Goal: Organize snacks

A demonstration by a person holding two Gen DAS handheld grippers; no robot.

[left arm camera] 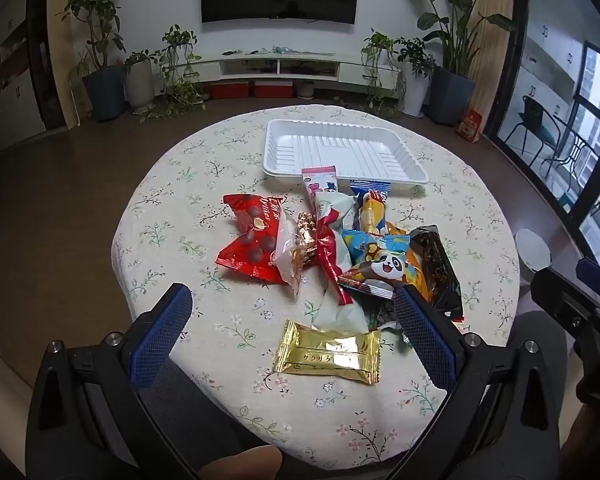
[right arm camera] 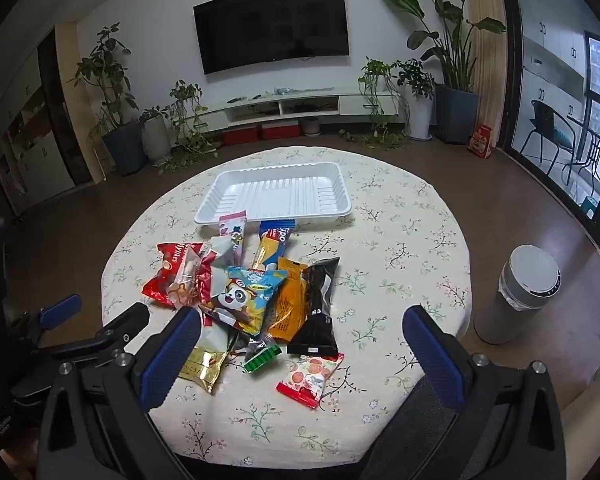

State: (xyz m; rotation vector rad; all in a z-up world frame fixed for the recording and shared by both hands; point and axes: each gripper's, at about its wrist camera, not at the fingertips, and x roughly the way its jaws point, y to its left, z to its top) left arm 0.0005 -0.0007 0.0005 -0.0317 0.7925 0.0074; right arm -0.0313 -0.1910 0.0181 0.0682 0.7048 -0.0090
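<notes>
A pile of wrapped snacks lies mid-table: a red chocolate-ball bag (left arm camera: 249, 240) (right arm camera: 168, 278), a panda packet (left arm camera: 380, 264) (right arm camera: 242, 298), a black packet (left arm camera: 438, 270) (right arm camera: 318, 308), an orange packet (right arm camera: 290, 300), a gold packet (left arm camera: 328, 352) (right arm camera: 202, 366), a small red-and-white packet (right arm camera: 310, 376). An empty white tray (left arm camera: 342, 152) (right arm camera: 276, 196) sits behind them. My left gripper (left arm camera: 292, 320) is open, above the gold packet at the near edge. My right gripper (right arm camera: 300, 340) is open, above the near snacks. Both hold nothing.
The round table (left arm camera: 172, 184) (right arm camera: 400, 240) has a floral cloth. A grey bin (right arm camera: 516, 296) stands on the floor at its right. Plants and a TV stand line the far wall. The other gripper shows at each view's side: right (left arm camera: 572, 300), left (right arm camera: 60, 320).
</notes>
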